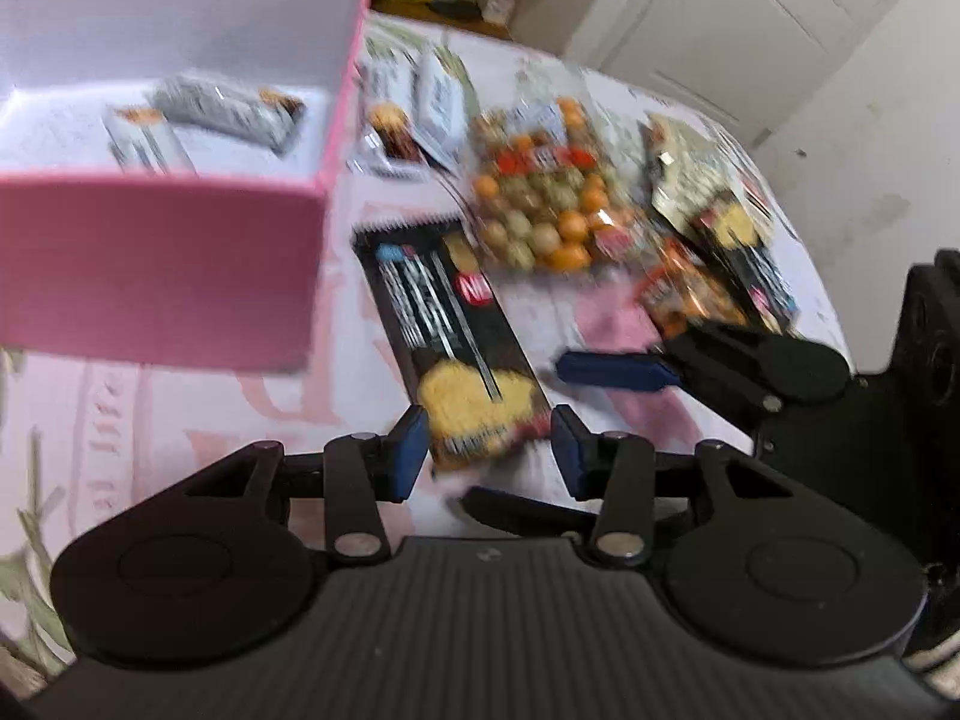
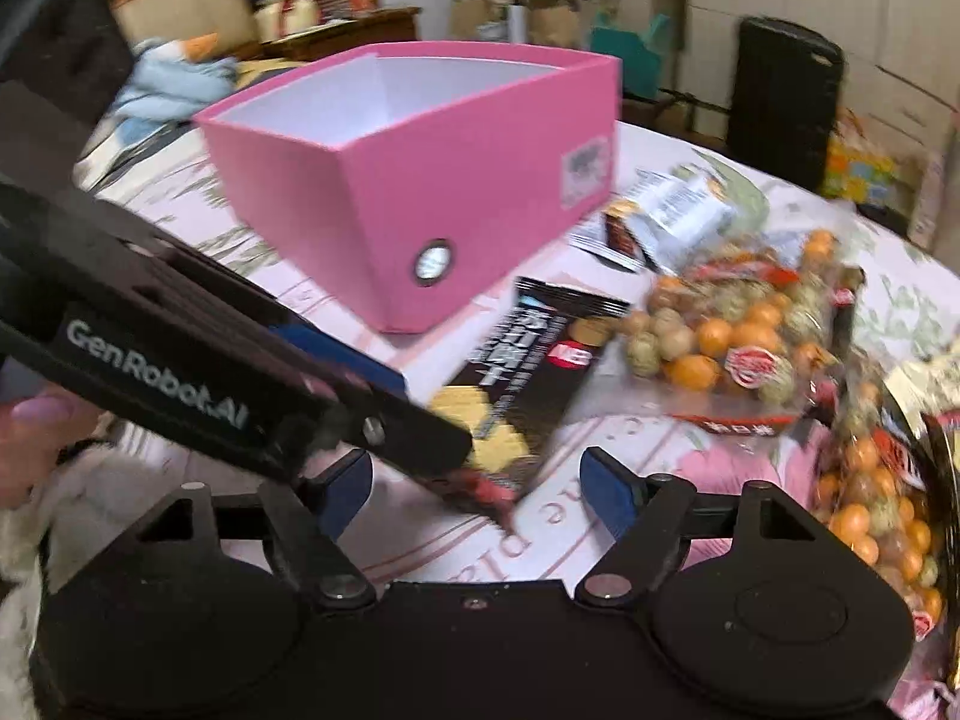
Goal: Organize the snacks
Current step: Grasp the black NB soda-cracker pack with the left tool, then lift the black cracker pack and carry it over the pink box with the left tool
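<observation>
A long black cracker pack (image 1: 456,330) lies on the flowered tablecloth beside the pink box (image 1: 180,252). My left gripper (image 1: 489,450) has the pack's near end between its blue pads, which touch both long edges. The box holds two white wrapped bars (image 1: 228,111). In the right wrist view the left gripper (image 2: 432,414) reaches in from the left over the same pack (image 2: 540,360). My right gripper (image 2: 474,480) stands open around the pack's near corner, with a gap on each side. One of its blue fingers (image 1: 612,369) shows right of the pack.
A clear bag of orange and green balls (image 1: 534,204) lies past the pack, with more white bars (image 1: 438,96) beside the box. A second black pack (image 1: 744,252) and a small orange packet (image 1: 684,294) lie at the right. A thumb (image 2: 36,414) shows at the left edge.
</observation>
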Available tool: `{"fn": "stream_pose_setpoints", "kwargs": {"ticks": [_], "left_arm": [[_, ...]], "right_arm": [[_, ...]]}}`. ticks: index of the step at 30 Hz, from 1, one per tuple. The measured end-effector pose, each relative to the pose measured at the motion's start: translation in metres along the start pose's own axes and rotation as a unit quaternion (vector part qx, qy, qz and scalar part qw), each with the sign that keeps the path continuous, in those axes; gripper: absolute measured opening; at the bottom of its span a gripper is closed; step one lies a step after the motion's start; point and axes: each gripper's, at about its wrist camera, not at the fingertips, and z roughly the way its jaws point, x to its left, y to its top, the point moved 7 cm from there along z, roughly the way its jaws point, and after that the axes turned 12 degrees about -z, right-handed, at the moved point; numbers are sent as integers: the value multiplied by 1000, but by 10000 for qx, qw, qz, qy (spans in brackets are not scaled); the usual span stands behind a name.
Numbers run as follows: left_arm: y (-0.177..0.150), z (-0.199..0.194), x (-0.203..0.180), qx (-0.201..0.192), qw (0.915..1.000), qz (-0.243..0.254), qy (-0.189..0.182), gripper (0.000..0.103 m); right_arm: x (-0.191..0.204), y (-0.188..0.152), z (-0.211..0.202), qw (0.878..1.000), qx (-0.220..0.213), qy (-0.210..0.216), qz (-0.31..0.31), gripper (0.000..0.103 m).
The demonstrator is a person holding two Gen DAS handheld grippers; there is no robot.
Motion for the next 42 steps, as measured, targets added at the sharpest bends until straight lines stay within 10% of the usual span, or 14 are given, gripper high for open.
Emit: {"fn": "stream_pose_setpoints", "kwargs": {"ticks": [8,15,42], "left_arm": [[18,30,12,159,9995,-236,153,39],[15,20,4,273,9996,-42,-98,35],[-5,-23,-25,1215,9921,-296,-107,39]], "right_arm": [[5,6,21,9997,-46,-19,245,83],[6,7,20,9983,120,-537,187,61],[23,-8,-30,9862,873,394,1350,57]]}}
